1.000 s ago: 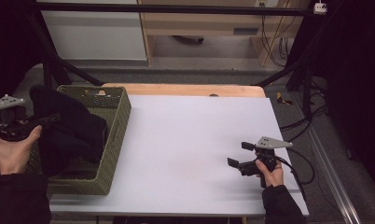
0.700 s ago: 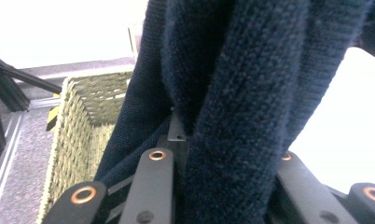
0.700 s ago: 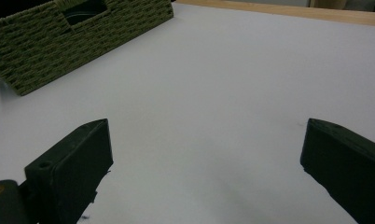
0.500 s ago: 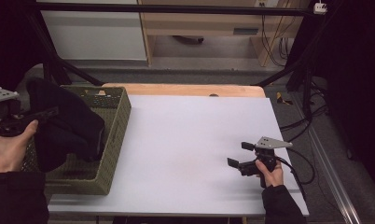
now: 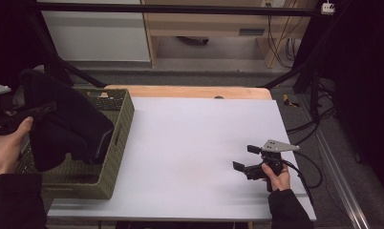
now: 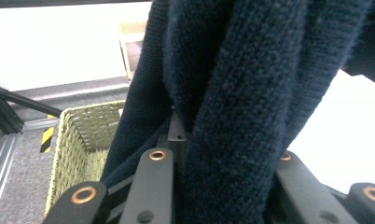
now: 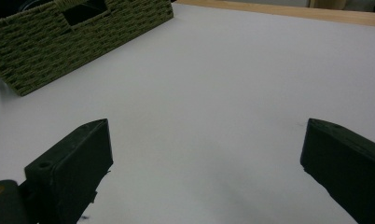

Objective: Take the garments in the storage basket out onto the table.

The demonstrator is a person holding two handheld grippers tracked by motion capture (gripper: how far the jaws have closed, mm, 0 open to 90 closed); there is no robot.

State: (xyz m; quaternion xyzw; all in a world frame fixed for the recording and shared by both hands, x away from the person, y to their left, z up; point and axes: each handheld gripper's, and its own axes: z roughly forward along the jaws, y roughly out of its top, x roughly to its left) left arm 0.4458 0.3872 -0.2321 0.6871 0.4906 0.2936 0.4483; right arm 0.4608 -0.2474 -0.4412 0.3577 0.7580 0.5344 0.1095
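Note:
A dark navy knitted garment (image 5: 61, 124) hangs partly out of the green woven basket (image 5: 125, 112) at the table's left. My left gripper (image 5: 46, 109), held in a hand at the far left, is shut on a fold of it above the basket. In the left gripper view the thick knit (image 6: 232, 93) bulges between the black jaws, with the basket (image 6: 83, 126) below and behind. My right gripper (image 5: 245, 157) rests low over the white table top (image 5: 190, 143) at the right. It is open, with nothing between its fingers (image 7: 73, 163).
The basket's side wall (image 7: 83, 32) lies far ahead in the right gripper view. A wooden strip (image 5: 190, 91) runs along the table's far edge. Black frame bars and cables (image 5: 304, 119) stand to the right of the table.
My left gripper has risen and drifted toward the left edge, drawing the garment higher out of the basket. The right gripper has stayed where it was.

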